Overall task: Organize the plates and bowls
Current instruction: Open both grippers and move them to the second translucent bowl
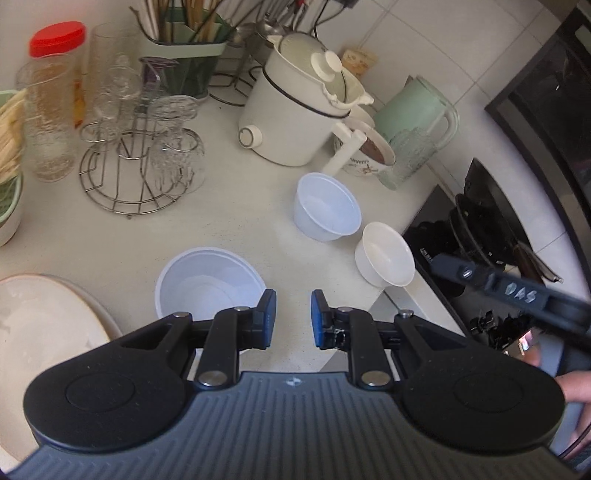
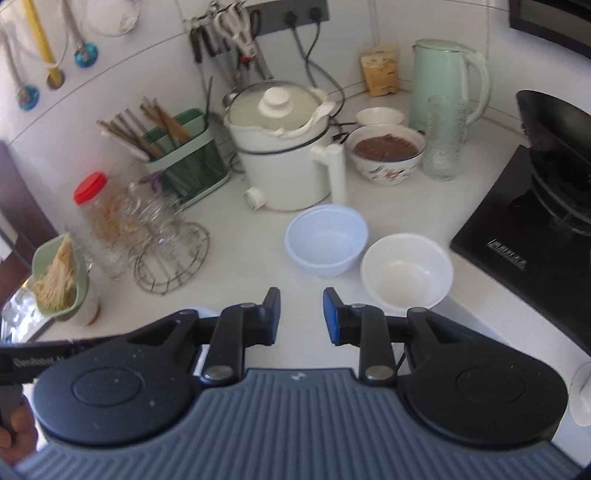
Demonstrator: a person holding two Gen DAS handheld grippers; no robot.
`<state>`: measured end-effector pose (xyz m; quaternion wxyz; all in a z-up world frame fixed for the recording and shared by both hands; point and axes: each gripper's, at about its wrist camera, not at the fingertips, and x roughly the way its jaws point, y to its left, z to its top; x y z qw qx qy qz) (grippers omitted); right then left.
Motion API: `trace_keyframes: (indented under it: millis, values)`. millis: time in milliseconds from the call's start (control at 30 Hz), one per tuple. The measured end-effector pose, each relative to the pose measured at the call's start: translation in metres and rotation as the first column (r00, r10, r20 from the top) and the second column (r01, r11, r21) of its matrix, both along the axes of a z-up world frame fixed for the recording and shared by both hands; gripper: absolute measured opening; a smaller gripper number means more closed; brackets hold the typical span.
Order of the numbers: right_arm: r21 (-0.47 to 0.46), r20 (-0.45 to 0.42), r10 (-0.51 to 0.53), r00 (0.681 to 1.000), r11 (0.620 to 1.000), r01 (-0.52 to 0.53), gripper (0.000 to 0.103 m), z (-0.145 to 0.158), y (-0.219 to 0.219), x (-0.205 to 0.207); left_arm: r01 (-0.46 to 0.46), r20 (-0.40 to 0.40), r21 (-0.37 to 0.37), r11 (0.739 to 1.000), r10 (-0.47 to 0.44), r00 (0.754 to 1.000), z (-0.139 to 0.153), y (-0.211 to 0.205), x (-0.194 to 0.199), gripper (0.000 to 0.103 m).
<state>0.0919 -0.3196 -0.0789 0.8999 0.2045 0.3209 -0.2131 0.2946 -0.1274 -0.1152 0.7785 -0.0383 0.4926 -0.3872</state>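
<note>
I see a white counter (image 2: 236, 236) meeting a white tiled wall (image 2: 155, 66) (sockets (image 2: 299, 14) mounted high). A black hob (image 2: 517, 236) sits right. Lighting is even daylight.

My left-wrist camera looks steeply down along my fingers (image 1: 266, 319) at the bench (image 1: 229, 229), close above its front edge, facing the tiled back wall. My right-wrist camera takes a similar downward line from further right. Both views share the pale blue bowl (image 1: 327, 206) (image 2: 325, 245), white bowl (image 1: 384, 254) (image 2: 406, 273) and white cooker (image 1: 295, 118) (image 2: 284, 147).
</note>
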Motion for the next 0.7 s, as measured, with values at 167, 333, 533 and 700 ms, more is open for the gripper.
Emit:
trace_keyframes:
  millis: [167,333,533,700]
  values:
    - [0.034,0.026,0.004,1.000,0.999,-0.005,0.029,-0.006,-0.028,0.004,-0.012,0.014,0.009,1.000,0.012,1.000,-0.003,-0.025,0.012,0.022]
    - [0.074,0.026,0.041,0.999,0.996,-0.043,0.029,-0.019,-0.056,0.020,-0.081,0.009,0.024,0.996,0.081,0.997,-0.012,-0.053,0.032,0.022]
    - [0.086,0.023,0.118,0.993,0.989,-0.120,0.029,-0.036,-0.094,0.053,-0.170,-0.007,0.015,0.985,0.170,0.985,-0.021,-0.083,0.062,0.022]
    - [0.063,0.030,0.133,0.991,0.989,-0.135,0.029,-0.051,-0.117,0.079,-0.167,0.000,0.051,0.985,0.167,0.986,-0.032,-0.113,0.078,0.022]
